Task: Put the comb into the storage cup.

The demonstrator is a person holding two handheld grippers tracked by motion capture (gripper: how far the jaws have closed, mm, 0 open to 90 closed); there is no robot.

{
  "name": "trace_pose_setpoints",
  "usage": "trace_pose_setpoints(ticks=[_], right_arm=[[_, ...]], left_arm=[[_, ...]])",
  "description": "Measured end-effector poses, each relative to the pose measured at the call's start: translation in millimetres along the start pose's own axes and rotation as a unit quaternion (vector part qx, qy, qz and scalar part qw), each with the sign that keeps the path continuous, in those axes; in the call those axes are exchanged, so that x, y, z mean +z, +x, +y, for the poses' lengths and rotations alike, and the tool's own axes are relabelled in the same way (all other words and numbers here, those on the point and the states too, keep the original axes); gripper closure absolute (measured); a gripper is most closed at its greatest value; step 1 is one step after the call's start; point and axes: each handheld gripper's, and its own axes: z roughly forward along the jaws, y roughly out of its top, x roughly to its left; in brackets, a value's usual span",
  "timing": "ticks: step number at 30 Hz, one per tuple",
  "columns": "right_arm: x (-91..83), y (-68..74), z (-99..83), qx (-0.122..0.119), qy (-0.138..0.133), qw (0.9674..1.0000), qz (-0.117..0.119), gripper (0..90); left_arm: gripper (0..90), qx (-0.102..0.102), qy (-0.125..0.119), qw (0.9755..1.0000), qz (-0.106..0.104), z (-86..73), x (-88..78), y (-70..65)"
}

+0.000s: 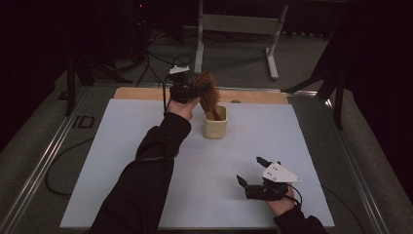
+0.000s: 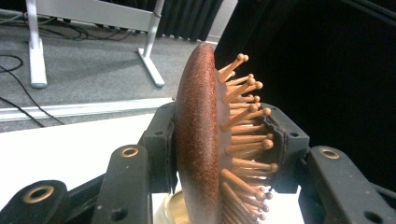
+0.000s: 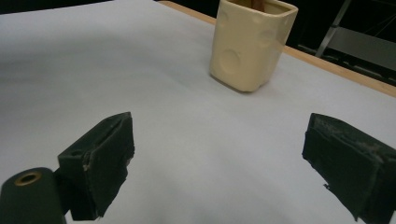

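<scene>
Tongs: your left tongs [image 1: 192, 92] clamp the wooden hairbrush [image 1: 206, 92]; your right tongs [image 1: 251, 173] stand wide with nothing between them.
Left to right: brush head is gripped back-and-bristles over the cream cup [image 1: 215, 122] at the worktop's [image 1: 122, 146] far middle, handle end down inside it; right tongs rest low at the near right, well apart from the cup.

Dim, dark surroundings in the high view; the gripper views are brighter and slightly soft.
</scene>
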Motion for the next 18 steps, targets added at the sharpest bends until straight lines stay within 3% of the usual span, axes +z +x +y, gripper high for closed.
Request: trace_pose_setpoints(ticks=[18], right_arm=[[1.9, 0.0, -0.5, -0.002, 0.006, 1.0000, 0.002, 9.1]], left_arm=[[53.5, -0.002, 0.011, 0.9999, -0.004, -10.7, 9.0, 6.6]])
